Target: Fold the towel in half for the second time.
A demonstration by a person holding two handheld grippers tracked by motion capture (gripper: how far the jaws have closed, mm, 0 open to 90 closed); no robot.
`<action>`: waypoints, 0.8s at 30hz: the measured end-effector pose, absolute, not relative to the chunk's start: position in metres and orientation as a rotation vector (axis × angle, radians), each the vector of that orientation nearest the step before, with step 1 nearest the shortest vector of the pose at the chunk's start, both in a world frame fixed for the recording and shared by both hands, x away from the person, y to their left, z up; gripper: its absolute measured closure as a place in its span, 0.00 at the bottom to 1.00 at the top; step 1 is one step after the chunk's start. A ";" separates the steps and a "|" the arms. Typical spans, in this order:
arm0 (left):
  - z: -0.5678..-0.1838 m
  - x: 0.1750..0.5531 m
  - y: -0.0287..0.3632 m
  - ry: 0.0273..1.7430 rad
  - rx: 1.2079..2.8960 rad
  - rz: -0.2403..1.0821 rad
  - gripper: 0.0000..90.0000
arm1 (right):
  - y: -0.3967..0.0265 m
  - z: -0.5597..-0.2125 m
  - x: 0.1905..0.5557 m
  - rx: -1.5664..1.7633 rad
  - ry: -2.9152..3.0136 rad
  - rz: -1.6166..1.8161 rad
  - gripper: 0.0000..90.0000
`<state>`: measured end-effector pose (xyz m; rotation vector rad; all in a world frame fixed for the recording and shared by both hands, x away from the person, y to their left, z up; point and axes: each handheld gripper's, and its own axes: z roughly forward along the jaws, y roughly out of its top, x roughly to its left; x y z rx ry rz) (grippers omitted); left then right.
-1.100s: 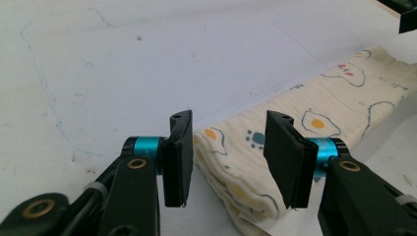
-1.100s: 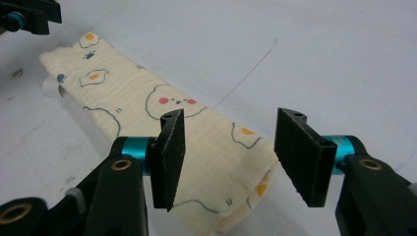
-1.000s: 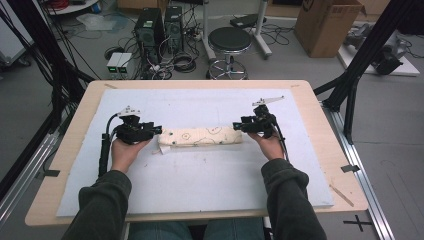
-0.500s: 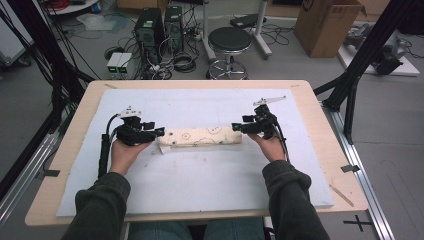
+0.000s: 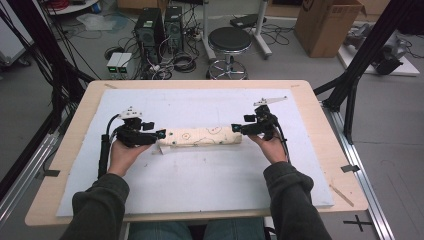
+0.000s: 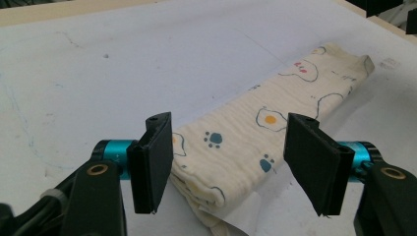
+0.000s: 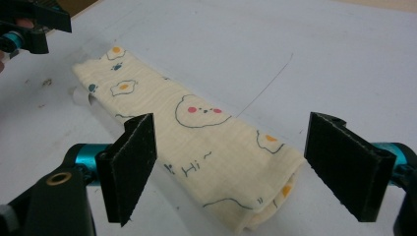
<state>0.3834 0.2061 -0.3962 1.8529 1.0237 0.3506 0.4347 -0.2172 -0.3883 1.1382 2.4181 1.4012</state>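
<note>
White mat (image 5: 200,175) covers wooden table (image 5: 320,107). Folded print cloth (image 5: 202,136) lies mid-mat, long axis left-right. Left gripper (image 5: 159,134) at cloth's left end, right gripper (image 5: 235,128) at right end; each equally near own end. Both released, jaws wide, cloth ends between or just ahead (image 6: 231,147) (image 7: 216,147). No containers.

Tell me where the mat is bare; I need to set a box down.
Free: the white mat between the folded cloth and the near edge, and behind the cloth. Crowded: both cloth ends, where the left hand-held gripper and right hand-held gripper sit.
</note>
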 end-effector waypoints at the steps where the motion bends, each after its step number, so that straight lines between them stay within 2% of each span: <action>1: -0.396 0.383 0.206 1.024 1.851 0.353 0.40 | -0.217 -0.388 0.435 1.130 2.420 1.401 0.21; 24: -0.385 0.367 0.203 0.946 1.888 0.358 0.38 | -0.217 -0.380 0.423 1.104 2.418 1.404 0.16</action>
